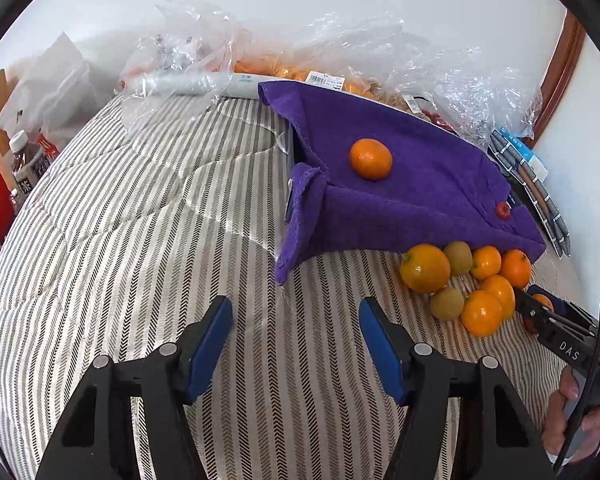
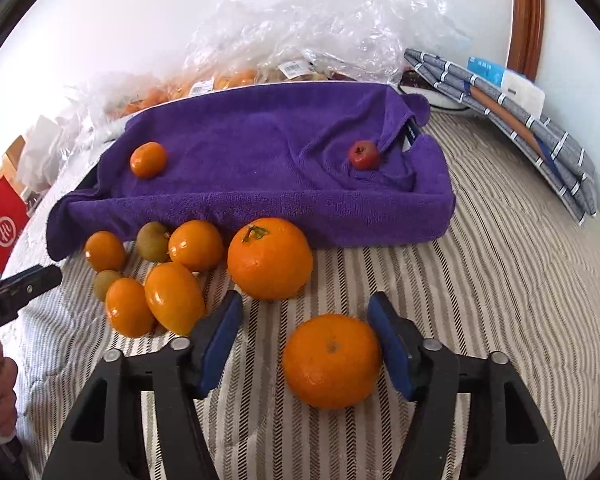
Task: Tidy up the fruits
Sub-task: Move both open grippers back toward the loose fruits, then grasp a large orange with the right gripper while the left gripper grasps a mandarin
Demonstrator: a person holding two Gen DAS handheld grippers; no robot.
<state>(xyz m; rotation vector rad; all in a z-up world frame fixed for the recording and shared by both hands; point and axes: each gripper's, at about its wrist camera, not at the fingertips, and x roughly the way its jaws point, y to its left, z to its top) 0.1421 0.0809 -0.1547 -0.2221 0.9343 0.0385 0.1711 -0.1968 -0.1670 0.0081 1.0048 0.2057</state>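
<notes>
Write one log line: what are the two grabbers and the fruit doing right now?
left gripper: open, nothing between jaws | right gripper: open, orange between jaws | purple towel: holds small orange, red fruit

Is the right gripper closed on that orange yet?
No. The orange sits between the right gripper's pads, but a gap shows on the left side.

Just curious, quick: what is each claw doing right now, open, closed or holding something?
Left claw: open, nothing between its pads.
Right claw: open around an orange, not yet gripping it.
</notes>
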